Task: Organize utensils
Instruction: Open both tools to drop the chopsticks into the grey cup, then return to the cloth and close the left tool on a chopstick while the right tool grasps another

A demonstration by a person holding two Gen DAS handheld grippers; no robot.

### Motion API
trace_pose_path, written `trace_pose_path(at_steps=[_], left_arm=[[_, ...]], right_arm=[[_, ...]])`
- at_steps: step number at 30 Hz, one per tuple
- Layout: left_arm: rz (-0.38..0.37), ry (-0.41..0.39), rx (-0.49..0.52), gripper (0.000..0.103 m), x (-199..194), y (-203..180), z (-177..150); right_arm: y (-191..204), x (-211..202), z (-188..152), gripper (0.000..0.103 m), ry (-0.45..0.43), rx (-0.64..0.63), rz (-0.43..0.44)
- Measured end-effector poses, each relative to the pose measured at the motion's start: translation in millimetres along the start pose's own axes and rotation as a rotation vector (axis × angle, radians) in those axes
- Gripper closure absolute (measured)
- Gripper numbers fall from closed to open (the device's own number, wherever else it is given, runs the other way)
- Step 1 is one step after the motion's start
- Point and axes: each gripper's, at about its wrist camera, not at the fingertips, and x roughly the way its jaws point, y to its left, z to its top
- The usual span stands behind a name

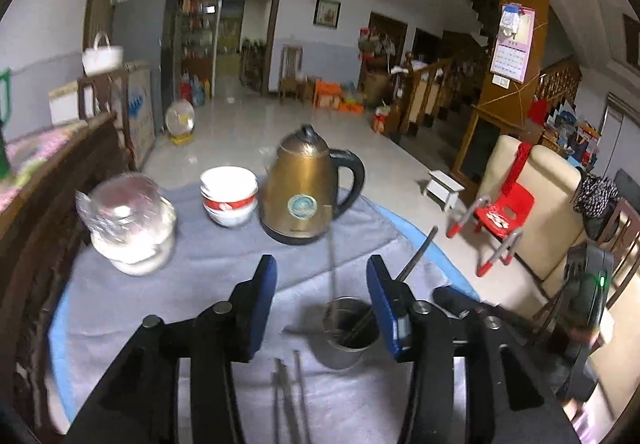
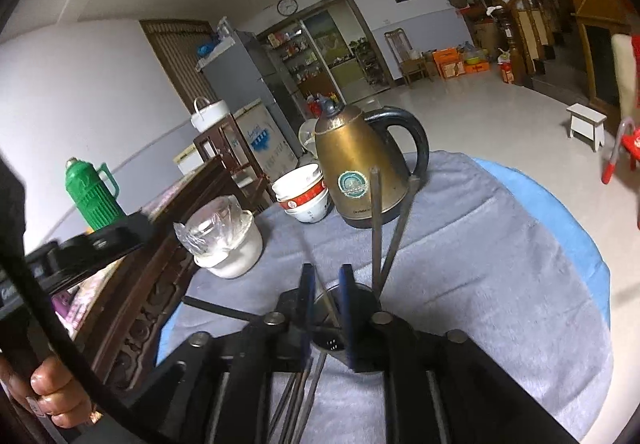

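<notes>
A metal utensil cup (image 1: 347, 336) stands on the grey cloth (image 1: 168, 308) with several metal chopsticks (image 1: 416, 256) leaning in it. My left gripper (image 1: 322, 270) is open and empty above the cup, its blue pads either side. More chopsticks (image 1: 298, 392) lie flat on the cloth below it. In the right wrist view the cup (image 2: 332, 340) sits under my right gripper (image 2: 326, 278), whose pads stand a small gap apart around a thin blurred chopstick (image 2: 312, 264) over the cup. Two chopsticks (image 2: 376, 228) stand in the cup; others lie on the cloth (image 2: 296, 400).
A gold electric kettle (image 1: 306, 187), stacked white bowls (image 1: 229, 193) and a plastic-covered white jar (image 1: 132, 228) stand at the table's far side. A dark wooden cabinet (image 2: 152, 284) and green thermos (image 2: 92, 191) are left. A red child's chair (image 1: 504, 211) is right, beyond the table's blue edge.
</notes>
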Motion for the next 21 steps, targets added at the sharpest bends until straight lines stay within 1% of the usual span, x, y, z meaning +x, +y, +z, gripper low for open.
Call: trace_pose_path(at_steps=[1,2,3,4,5,7,8,10,12,13,15,17,18,19,21], left_arm=[[0.012,-0.013,0.002,0.046,-7.0,3.1,-2.7],[0.028,-0.030,0.004,0.045,-15.7,6.9,-7.5],[0.047,-0.046,0.007,0.044,-24.1,11.0,-13.1],[0.068,-0.057,0.011,0.043,-31.6,16.4,-20.0],[0.091,-0.059,0.013,0.040,-37.0,22.8,-27.7],[0.119,-0.036,0.014,0.039,-39.5,33.5,-41.3],[0.137,-0.006,0.007,0.039,-37.6,42.8,-52.7],[0.148,0.049,-0.022,0.039,-29.9,58.2,-72.0],[0.158,0.117,-0.055,0.039,-18.1,71.6,-89.5],[0.165,0.166,-0.074,0.039,-9.2,78.5,-101.6],[0.161,0.242,-0.105,0.039,6.5,88.0,-123.5],[0.147,0.295,-0.124,0.039,17.0,90.9,-142.0],[0.132,0.329,-0.131,0.039,25.2,91.7,-152.2],[0.128,0.350,-0.134,0.039,30.1,90.7,-159.4],[0.116,0.398,-0.132,0.039,41.1,86.4,-173.0]], right_arm=[[-1.6,-4.6,-1.5,0.071,-0.009,0.006,0.003],[-3.5,-11.1,-3.9,0.066,-0.021,0.015,0.008],[-6.0,-18.0,-7.4,0.056,-0.037,0.025,0.009],[-7.9,-24.8,-11.1,0.054,-0.056,0.033,0.009],[-8.8,-29.3,-14.0,0.054,-0.067,0.036,0.007],[-9.0,-35.4,-20.3,0.055,-0.066,0.035,0.010],[-8.1,-37.2,-25.5,0.056,-0.057,0.032,0.012],[-4.8,-36.1,-35.7,0.062,-0.032,0.021,0.015],[1.2,-29.9,-49.5,0.064,0.011,-0.002,0.011],[4.9,-25.7,-57.4,0.064,0.031,-0.016,0.006],[8.9,-17.7,-71.0,0.065,0.075,-0.030,0.002],[15.0,-2.8,-85.5,0.067,0.145,-0.039,0.000],[17.6,6.4,-92.2,0.069,0.181,-0.042,-0.001],[18.9,16.0,-98.4,0.072,0.217,-0.042,0.000],[20.9,31.7,-109.8,0.076,0.280,-0.033,0.002]])
